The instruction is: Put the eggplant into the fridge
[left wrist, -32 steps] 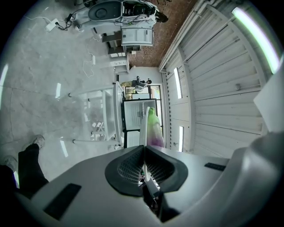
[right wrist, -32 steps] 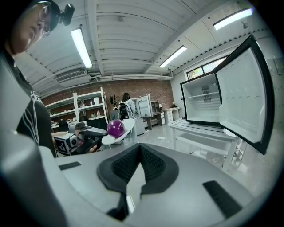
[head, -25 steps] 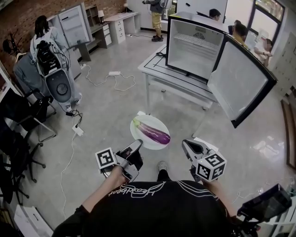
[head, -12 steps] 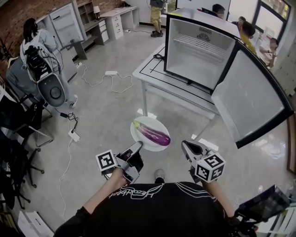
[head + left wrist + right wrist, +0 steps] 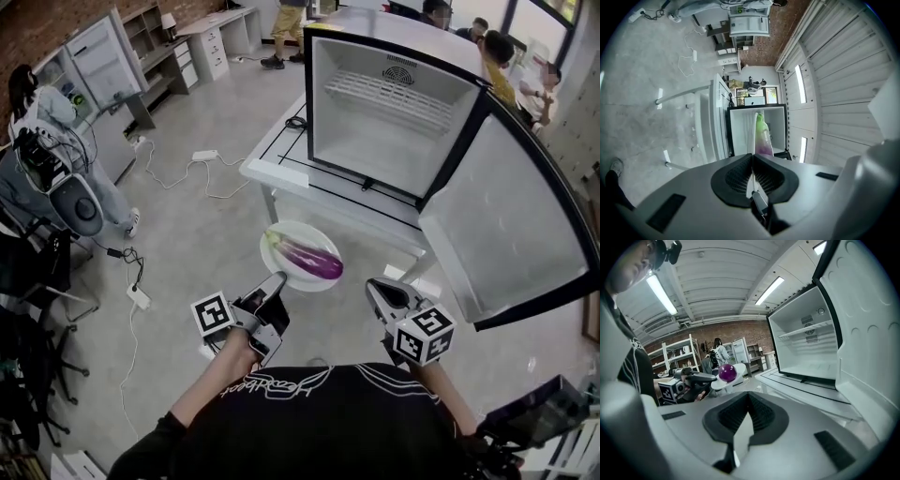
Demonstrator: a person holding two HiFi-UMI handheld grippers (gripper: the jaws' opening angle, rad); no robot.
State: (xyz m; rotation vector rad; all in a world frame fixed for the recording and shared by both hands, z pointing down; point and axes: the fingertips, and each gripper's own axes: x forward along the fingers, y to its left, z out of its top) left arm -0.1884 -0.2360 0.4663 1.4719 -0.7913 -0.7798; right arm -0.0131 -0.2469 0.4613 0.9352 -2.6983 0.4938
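Eggplant [image 5: 307,256] lies on plate [image 5: 277,236] clamped by left hand-held gripper [image 5: 277,281]; right hand-held gripper [image 5: 376,287] closed, fridge [image 5: 394,141] open.

The eggplant [image 5: 307,256] lay on the plate [image 5: 315,282], whose near rim sat between the jaws of the left hand-held gripper [image 5: 274,284]. The right hand-held gripper [image 5: 375,288] was right of the plate, seemingly apart from it. Behind the plate stood the table [image 5: 279,174] with the fridge [image 5: 394,117] on it, its door [image 5: 487,234] swung out rightward.
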